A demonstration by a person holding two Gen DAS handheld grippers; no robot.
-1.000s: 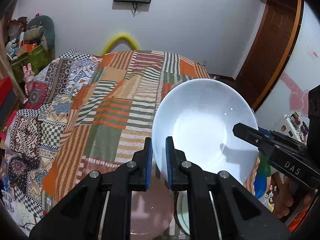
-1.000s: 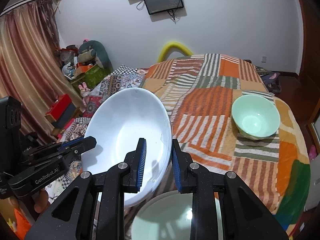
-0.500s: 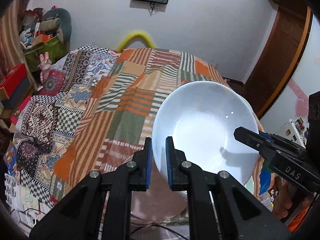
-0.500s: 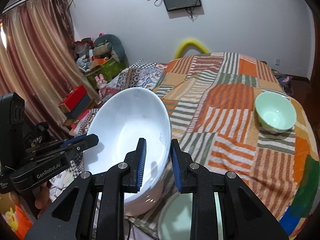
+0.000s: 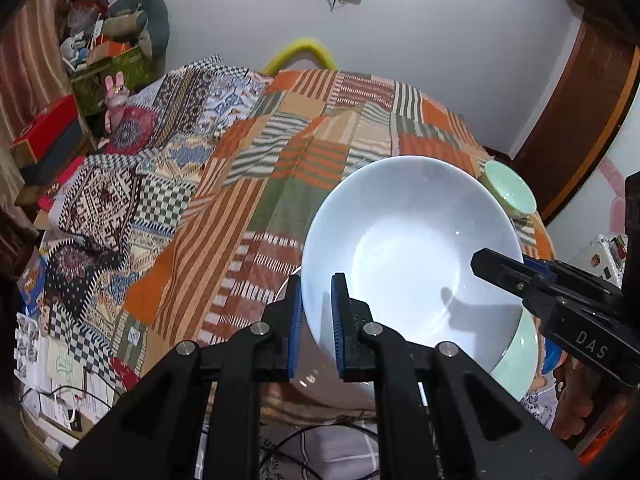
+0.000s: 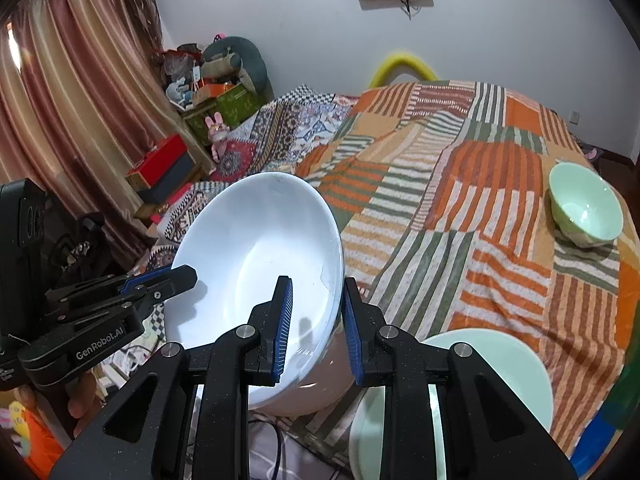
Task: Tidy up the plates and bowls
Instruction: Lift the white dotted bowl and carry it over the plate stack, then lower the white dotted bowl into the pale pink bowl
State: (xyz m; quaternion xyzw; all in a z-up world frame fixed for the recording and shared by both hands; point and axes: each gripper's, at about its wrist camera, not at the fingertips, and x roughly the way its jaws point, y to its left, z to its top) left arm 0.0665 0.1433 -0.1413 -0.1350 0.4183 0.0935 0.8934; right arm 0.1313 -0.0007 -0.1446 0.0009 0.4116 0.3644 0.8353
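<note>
Patchwork bedding in orange and green stripes [image 6: 460,216] fills the room's middle, serving as the sorting surface. Above its near edge a large white ceramic bowl [image 5: 408,252] hangs tilted, its rim pinched on opposite sides by the left gripper [image 5: 316,312] and the right gripper [image 6: 316,320], each narrowed onto it, likely to steady its weight. A mint-green plate [image 6: 500,364] lies just beneath, a small mint-green bowl [image 6: 586,204] well apart.
</note>
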